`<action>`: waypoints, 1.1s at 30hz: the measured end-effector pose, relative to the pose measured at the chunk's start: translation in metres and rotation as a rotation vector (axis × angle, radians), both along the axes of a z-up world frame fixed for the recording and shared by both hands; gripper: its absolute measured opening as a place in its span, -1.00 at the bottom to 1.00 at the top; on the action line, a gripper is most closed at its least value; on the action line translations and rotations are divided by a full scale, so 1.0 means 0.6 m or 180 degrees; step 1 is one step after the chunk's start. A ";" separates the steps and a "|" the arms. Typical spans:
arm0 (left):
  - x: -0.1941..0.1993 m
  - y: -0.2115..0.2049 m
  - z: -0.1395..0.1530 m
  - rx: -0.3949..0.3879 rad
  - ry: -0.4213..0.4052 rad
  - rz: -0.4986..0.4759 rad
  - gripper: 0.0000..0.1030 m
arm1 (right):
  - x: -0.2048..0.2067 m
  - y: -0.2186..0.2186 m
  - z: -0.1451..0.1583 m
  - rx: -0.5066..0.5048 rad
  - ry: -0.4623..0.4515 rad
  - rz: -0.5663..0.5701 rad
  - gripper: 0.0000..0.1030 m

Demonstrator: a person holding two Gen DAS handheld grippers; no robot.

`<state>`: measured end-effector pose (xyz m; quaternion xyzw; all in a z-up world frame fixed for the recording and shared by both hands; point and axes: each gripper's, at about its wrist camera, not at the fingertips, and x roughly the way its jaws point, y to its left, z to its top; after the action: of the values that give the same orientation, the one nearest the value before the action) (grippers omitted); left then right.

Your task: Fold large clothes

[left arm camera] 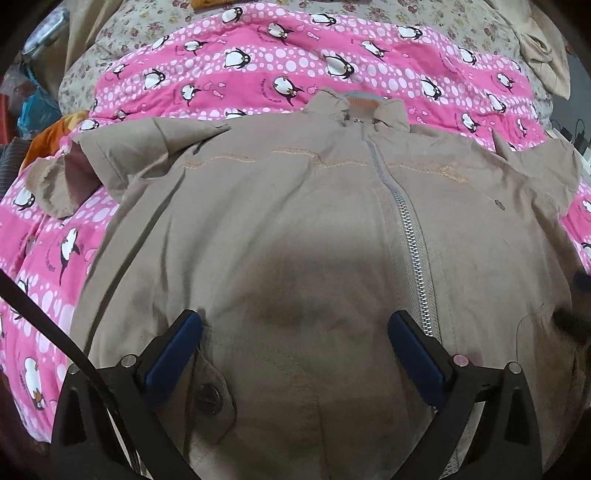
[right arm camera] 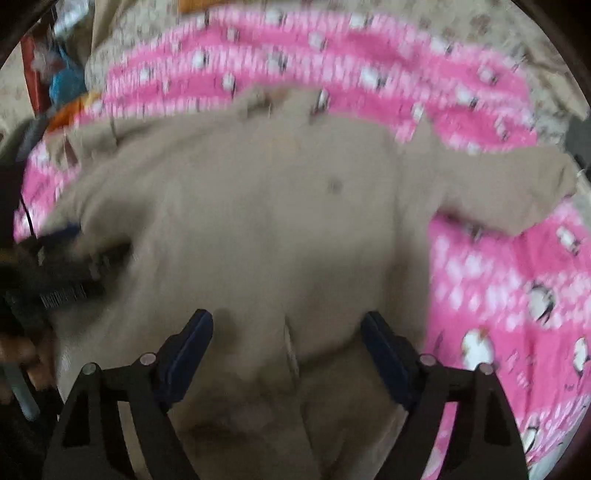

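Note:
A large tan zip-up jacket (left arm camera: 288, 229) lies front up on a pink penguin-print quilt (left arm camera: 258, 70), collar at the far end, zipper (left arm camera: 402, 229) closed. Its left sleeve (left arm camera: 96, 162) is bunched at the far left. My left gripper (left arm camera: 295, 325) is open and empty, hovering over the jacket's lower front near a snap pocket flap (left arm camera: 212, 391). In the blurred right wrist view the same jacket (right arm camera: 266, 221) fills the middle, its right sleeve (right arm camera: 517, 188) stretched out right. My right gripper (right arm camera: 286, 325) is open over the jacket's hem. The left gripper (right arm camera: 62, 258) shows at the left edge.
The quilt (right arm camera: 498, 295) lies over a floral bedsheet (left arm camera: 461, 26). Orange cloth (left arm camera: 44, 140) and blue bags (left arm camera: 37, 107) sit beyond the bed's left edge. Another tan cloth (left arm camera: 543, 51) lies at the far right. A black cable (left arm camera: 48, 325) crosses the left side.

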<state>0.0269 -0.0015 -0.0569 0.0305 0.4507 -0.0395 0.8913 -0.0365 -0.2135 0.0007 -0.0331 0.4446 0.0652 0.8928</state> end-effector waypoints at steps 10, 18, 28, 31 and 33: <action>0.000 0.000 0.001 0.0006 -0.0086 0.0038 0.70 | 0.045 0.022 -0.033 -0.0118 0.0269 -0.0197 0.68; 0.001 0.000 0.001 0.0010 -0.0102 0.0041 0.71 | 0.071 0.028 -0.063 -0.0164 0.0504 -0.0356 0.99; -0.001 0.000 0.001 0.0007 -0.0128 0.0041 0.71 | 0.070 0.047 -0.066 -0.0246 0.0571 -0.0406 0.99; -0.001 0.000 0.001 0.0006 -0.0129 0.0044 0.71 | 0.070 0.044 -0.064 -0.0248 0.0592 -0.0395 0.99; -0.001 -0.001 0.000 0.0008 -0.0135 0.0054 0.71 | 0.069 0.044 -0.064 -0.0241 0.0582 -0.0396 0.99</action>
<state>0.0262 -0.0020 -0.0566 0.0285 0.4319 -0.0308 0.9009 0.0050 -0.1872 -0.0374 -0.0331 0.5274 -0.0045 0.8489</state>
